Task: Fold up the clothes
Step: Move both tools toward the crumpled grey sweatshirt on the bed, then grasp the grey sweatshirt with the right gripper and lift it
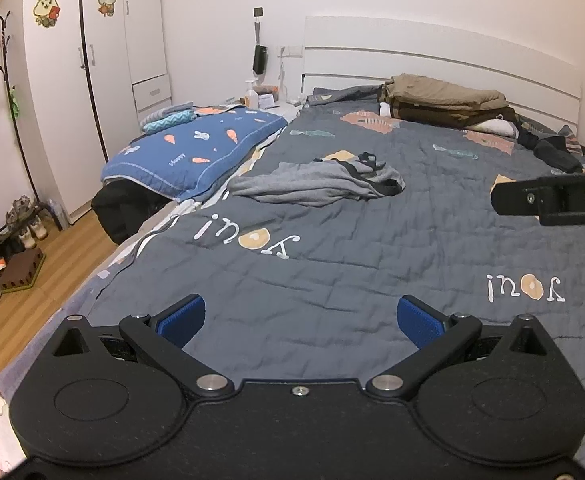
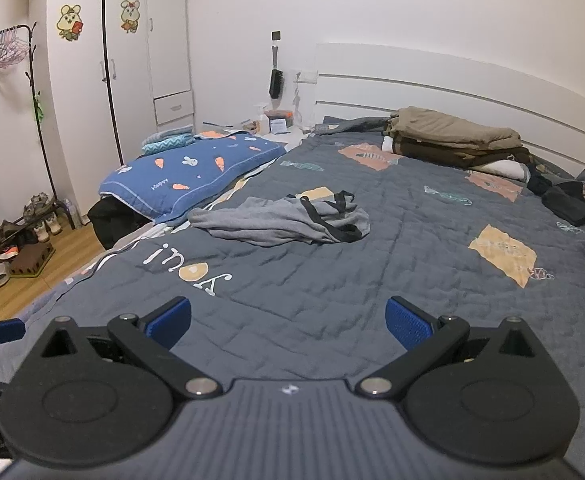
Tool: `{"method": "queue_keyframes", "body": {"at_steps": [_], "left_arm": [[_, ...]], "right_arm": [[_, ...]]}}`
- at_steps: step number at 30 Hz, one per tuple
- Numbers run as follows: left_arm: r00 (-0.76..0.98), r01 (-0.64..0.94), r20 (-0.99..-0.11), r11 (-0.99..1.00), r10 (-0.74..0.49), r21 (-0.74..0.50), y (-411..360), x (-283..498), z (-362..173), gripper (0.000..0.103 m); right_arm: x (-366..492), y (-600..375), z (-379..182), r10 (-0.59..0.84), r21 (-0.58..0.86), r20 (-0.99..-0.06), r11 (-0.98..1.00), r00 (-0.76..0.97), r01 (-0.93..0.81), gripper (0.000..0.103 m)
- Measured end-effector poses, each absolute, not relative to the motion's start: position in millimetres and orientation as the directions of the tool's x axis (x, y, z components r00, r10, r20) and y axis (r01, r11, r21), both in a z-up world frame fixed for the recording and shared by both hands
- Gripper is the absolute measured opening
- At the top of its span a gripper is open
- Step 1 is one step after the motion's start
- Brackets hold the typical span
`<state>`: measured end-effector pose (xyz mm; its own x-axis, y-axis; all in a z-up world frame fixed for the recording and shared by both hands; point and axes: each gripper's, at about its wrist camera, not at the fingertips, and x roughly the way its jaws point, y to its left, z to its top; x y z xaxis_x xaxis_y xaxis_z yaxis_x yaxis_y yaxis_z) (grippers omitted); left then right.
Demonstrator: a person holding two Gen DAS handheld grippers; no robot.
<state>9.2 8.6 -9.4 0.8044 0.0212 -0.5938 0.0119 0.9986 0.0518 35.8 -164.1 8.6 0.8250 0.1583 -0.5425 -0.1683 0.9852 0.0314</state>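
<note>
While both pairs of tongs hover low over the near end of a bed, neither holds anything. The left tongs have their blue pads spread wide apart, with only bare quilt between them. The right tongs are spread just as wide, also over bare quilt. In the left wrist view, part of the right tool's black body enters from the right edge, above the bed.

A dark grey quilt covers the bed, printed with white lettering, orange patches and small fish. A crumpled grey garment with black trim lies on it near the middle of the bed, towards the left edge, well apart from both tongs. At the far end, against the white headboard, sits a stack of folded clothes in tan and dark brown. Dark clothing lies by the far right edge.

Beside the bed's left edge rests a blue pillow with carrots and rabbits. Beyond it stands a white wardrobe with two rabbit stickers, and a clothes rack with shoes beneath it on the wooden floor.
</note>
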Motion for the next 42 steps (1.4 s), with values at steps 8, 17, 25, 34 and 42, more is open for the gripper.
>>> {"method": "queue_keyframes", "body": {"at_steps": [8, 17, 25, 34, 42], "left_arm": [[0.796, -0.003, -0.604, 0.999, 0.023, 0.035, 17, 14, -13, 0.103], [0.778, -0.022, -0.629, 1.0, 0.01, -0.011, 37, 25, -21, 0.103], [0.758, -0.077, -0.651, 0.997, 0.039, -0.031, 67, 42, -34, 0.103], [0.748, -0.083, -0.663, 0.995, 0.022, -0.061, 89, 54, -47, 0.103], [0.759, -0.068, -0.652, 0.994, -0.001, -0.082, 104, 65, -59, 0.103]], "right_arm": [[48, -156, 3, 0.167, 0.037, -0.548, 0.984, 0.82, -0.176, 0.103], [82, -148, -16, 0.167, 0.037, -0.555, 0.984, 0.815, -0.177, 0.103], [140, -135, -47, 0.197, 0.02, -0.539, 0.975, 0.819, -0.222, 0.103], [222, -121, -91, 0.236, 0.047, -0.573, 0.966, 0.785, -0.256, 0.103], [290, -95, -134, 0.263, 0.041, -0.552, 0.956, 0.791, -0.289, 0.103]]}}
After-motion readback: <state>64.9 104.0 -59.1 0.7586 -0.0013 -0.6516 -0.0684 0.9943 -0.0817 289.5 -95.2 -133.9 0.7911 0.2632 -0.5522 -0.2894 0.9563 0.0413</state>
